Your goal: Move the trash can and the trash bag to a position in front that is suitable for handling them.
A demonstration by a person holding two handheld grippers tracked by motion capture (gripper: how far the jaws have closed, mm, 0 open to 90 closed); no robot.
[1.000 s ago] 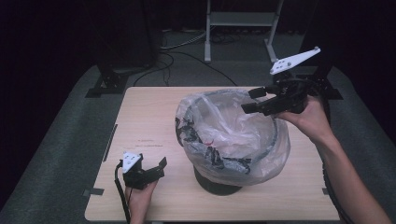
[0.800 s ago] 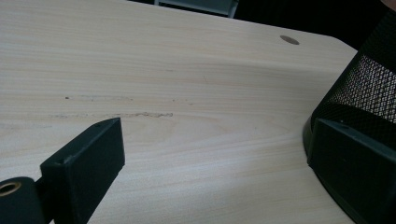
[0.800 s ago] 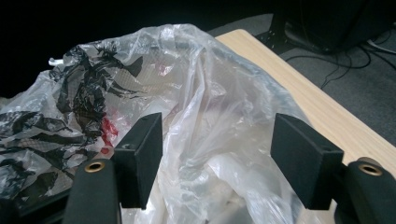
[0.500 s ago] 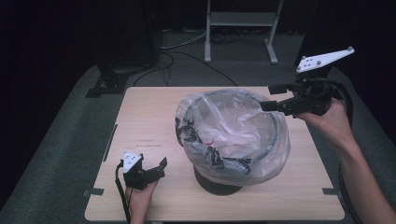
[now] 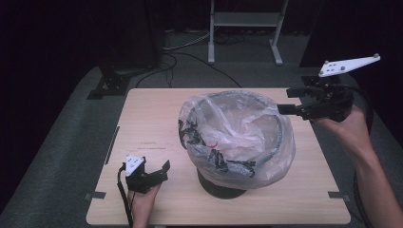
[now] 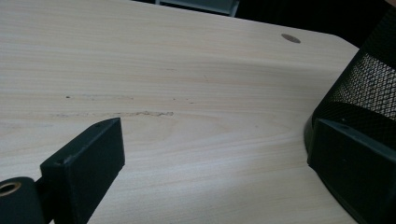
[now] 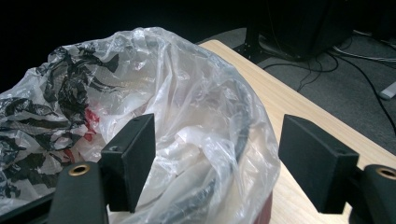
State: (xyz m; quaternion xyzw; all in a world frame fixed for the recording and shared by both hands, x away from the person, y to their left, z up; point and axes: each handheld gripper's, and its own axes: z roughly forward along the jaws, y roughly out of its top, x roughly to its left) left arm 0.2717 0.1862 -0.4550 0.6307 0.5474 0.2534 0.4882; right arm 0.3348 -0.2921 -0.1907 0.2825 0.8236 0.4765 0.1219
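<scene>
A black mesh bin (image 5: 221, 189) stands on the middle of the wooden table (image 5: 147, 123). It is lined with a clear plastic bag (image 5: 237, 137) printed in black and red, folded over the rim. My right gripper (image 5: 288, 100) hovers open just right of the bin's rim, jaws pointing left at it. In the right gripper view the bag (image 7: 187, 84) lies ahead of the open right gripper (image 7: 217, 144), nothing between the jaws. My left gripper (image 5: 164, 172) rests open on the table's front left. The left gripper (image 6: 217, 140) faces bare wood, the bin's mesh (image 6: 373, 88) beside its right jaw.
A white metal frame (image 5: 247, 19) stands on the grey floor behind the table, with cables (image 5: 190, 52) and a black stand foot (image 5: 111, 78) at the back left. A small hole (image 6: 290, 38) marks the tabletop's far corner.
My right gripper has drawn back to the right, from over the bin's rim to beyond it near the table's right edge. The left gripper has stayed put.
</scene>
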